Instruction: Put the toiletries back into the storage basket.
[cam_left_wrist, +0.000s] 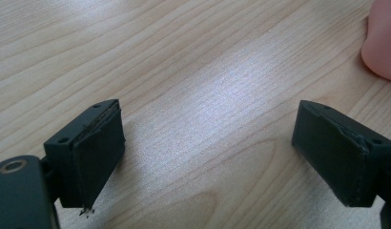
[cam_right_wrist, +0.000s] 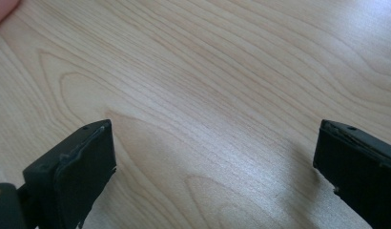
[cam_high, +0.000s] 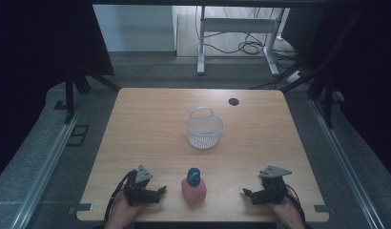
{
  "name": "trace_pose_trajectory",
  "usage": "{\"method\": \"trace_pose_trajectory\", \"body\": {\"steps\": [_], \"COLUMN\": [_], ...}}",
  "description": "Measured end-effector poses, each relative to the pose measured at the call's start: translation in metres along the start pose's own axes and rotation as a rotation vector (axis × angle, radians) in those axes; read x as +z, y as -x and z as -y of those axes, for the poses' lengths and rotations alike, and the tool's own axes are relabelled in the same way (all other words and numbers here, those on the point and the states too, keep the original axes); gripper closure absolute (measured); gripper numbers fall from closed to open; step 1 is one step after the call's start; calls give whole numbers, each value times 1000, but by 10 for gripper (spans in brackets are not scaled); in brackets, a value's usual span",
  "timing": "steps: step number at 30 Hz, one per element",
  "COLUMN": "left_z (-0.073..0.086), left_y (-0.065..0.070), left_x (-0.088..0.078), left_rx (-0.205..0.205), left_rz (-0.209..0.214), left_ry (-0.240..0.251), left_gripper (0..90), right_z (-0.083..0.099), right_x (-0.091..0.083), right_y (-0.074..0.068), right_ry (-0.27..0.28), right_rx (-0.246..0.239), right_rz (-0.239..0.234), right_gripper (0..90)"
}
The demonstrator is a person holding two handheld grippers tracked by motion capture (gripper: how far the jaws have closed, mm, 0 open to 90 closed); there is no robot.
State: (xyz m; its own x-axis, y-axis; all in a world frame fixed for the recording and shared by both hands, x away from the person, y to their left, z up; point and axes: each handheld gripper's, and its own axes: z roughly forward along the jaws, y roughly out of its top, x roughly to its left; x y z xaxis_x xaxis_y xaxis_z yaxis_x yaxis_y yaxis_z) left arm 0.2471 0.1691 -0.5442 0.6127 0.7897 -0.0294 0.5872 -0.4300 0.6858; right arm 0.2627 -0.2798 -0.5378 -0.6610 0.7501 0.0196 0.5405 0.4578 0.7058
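Note:
A pink bottle (cam_high: 193, 190) with a blue cap (cam_high: 193, 175) stands near the front edge of the wooden table (cam_high: 150, 124), midway between the two grippers. My left gripper (cam_high: 160, 191) rests on the table to its left, open, pointing at the bottle; the bottle's pink side (cam_left_wrist: 382, 43) shows at the right edge of the left gripper view. My right gripper (cam_high: 246, 193) rests to the bottle's right, open, nothing between its jaws. In the left gripper view the left gripper (cam_left_wrist: 210, 152) holds nothing; in the right gripper view the right gripper (cam_right_wrist: 215, 171) frames bare wood.
A white mesh basket (cam_high: 204, 129) with a handle stands at the table's middle, beyond the bottle. A dark cable hole (cam_high: 233, 101) sits near the far edge. Dark curtains flank the table; a white frame and cables lie on the floor behind.

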Motion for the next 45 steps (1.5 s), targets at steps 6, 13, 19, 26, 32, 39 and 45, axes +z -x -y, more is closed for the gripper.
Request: {"method": "trace_pose_trajectory", "body": {"steps": [6, 13, 19, 26, 32, 39, 45], "left_z": [0, 0, 0, 0, 0, 0, 0], "left_y": [0, 0, 0, 0, 0, 0, 0], "left_x": [0, 0, 0, 0, 0, 0, 0], "left_rx": [0, 0, -1, -3, -3, -2, -3], "left_rz": [0, 0, 0, 0, 0, 0, 0], "left_ry": [0, 0, 2, 2, 3, 2, 2], "left_gripper": [103, 103, 103, 103, 103, 103, 103], "right_z": [-1, -3, -4, -8, -13, -19, -21], "right_x": [-3, -6, -8, -12, -13, -17, -16], "right_y": [-3, -7, -8, -13, -18, -24, -27], "right_ry": [3, 2, 17, 36, 35, 64, 64], "right_rx": [-20, -44, -30, -35, -43, -54, -65], "right_rz": [-9, -29, -53, -79, -100, -130, -141], "right_gripper": [0, 0, 0, 0, 0, 0, 0]}}
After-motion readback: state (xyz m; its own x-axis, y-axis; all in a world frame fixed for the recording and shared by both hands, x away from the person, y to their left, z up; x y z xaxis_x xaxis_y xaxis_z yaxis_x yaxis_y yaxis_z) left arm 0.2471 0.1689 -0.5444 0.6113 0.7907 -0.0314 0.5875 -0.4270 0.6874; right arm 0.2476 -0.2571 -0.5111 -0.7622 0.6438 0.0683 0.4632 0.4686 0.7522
